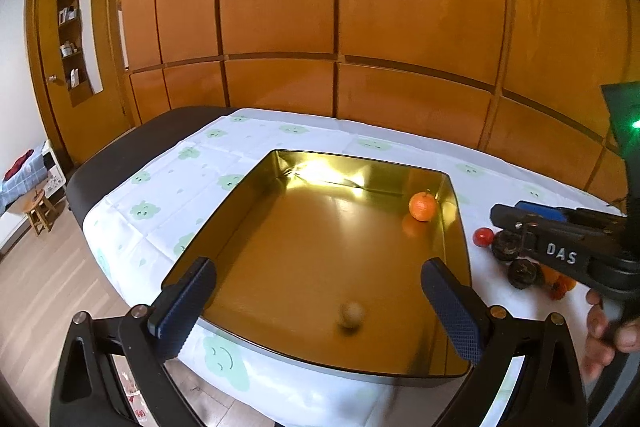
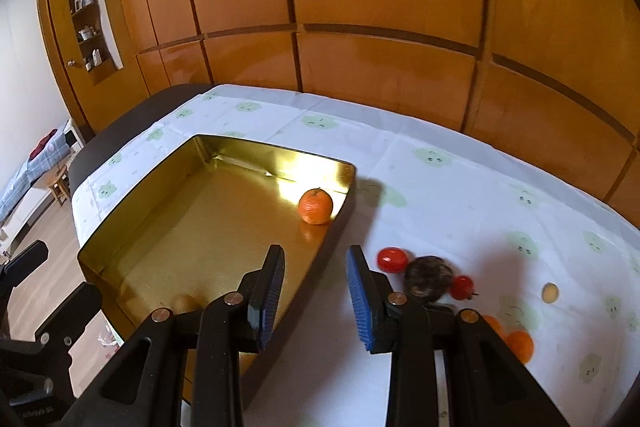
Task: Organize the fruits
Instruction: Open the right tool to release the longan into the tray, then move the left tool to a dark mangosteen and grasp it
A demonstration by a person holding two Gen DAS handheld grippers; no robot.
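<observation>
My right tool (image 2: 316, 291) hangs released over the tin's (image 2: 344, 211) right wall; tomatoes (image 2: 393, 259) lie just beyond, orange (image 2: 316, 206) inside.

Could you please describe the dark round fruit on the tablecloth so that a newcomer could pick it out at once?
Start at the gold tin tray on the white tablecloth, then look just past its right wall to the loose fruit. The dark round fruit sits between two small red tomatoes. It alone is brownish-black and rough, and it is larger than those glossy red neighbours.
</observation>
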